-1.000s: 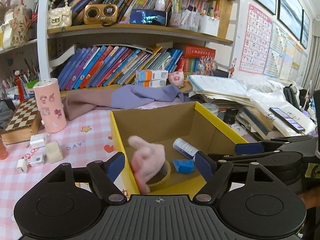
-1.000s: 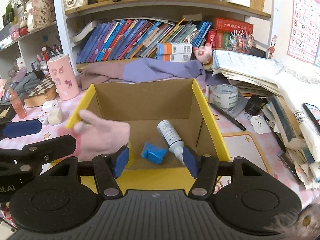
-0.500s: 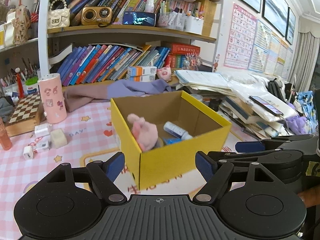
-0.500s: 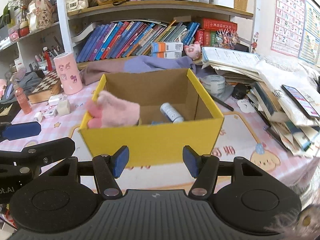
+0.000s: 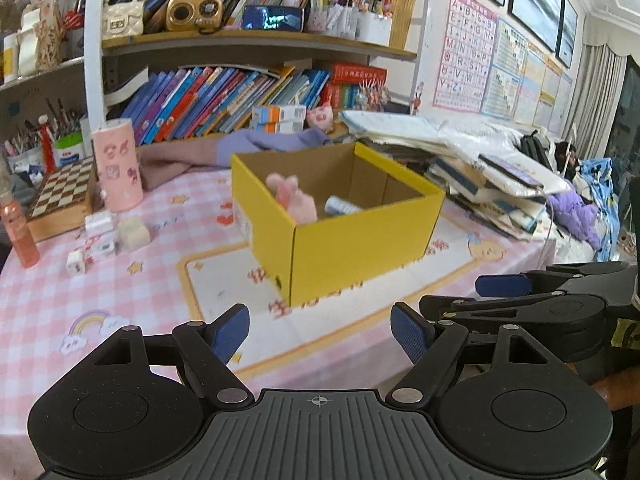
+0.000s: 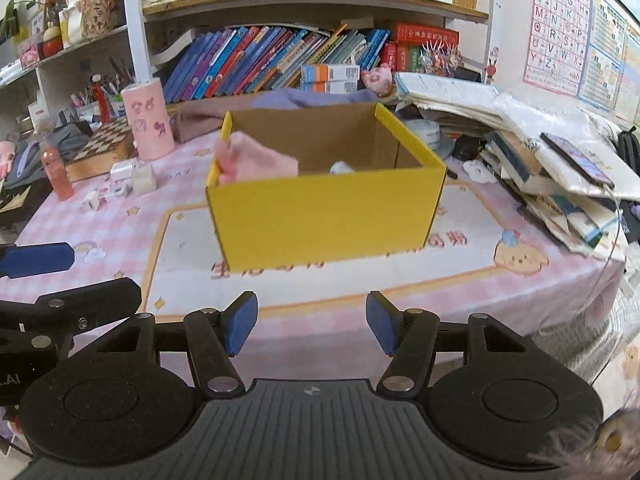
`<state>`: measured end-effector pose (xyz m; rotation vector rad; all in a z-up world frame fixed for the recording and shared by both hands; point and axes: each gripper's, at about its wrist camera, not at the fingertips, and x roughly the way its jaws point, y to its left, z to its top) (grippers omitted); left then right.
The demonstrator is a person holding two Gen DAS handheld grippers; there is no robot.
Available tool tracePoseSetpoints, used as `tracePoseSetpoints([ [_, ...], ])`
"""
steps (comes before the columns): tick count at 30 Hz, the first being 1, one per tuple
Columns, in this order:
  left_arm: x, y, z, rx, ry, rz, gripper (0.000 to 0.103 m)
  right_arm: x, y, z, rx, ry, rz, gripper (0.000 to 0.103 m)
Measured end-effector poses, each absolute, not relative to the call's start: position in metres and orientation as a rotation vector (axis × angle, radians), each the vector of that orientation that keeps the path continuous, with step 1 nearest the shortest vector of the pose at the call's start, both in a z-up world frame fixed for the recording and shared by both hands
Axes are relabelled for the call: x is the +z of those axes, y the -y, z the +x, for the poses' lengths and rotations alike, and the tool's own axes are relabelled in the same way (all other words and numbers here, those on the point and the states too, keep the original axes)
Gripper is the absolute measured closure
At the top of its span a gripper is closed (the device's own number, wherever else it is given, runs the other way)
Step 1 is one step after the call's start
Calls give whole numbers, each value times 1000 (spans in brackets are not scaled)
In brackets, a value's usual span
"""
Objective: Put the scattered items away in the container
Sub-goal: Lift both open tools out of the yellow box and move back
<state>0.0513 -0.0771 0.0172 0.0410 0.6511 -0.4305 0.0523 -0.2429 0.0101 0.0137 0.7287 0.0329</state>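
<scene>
I see the yellow box [image 6: 324, 220] on the pink checked tablecloth [image 5: 132, 292], holding a pink plush toy [image 6: 256, 162] against its left wall and a white tube [image 5: 340, 206] behind it. My left gripper [image 5: 320, 334] and right gripper [image 6: 310, 324] both gape empty, now well back from the box they hovered over a second ago.

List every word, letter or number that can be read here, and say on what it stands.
"A B C D ... Z": alphabet poster, wall.
"DAY": tablecloth, faint.
".AI": left gripper, cut off.
Book spines, orange boxes, red characters on the tablecloth: too blurred to read.
</scene>
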Motion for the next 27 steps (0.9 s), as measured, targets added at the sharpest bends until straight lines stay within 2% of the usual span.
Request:
tracePoseSetpoints([
  [27, 0, 17, 14, -319, -729, 4, 23, -7, 176, 26, 159, -806, -14, 42],
])
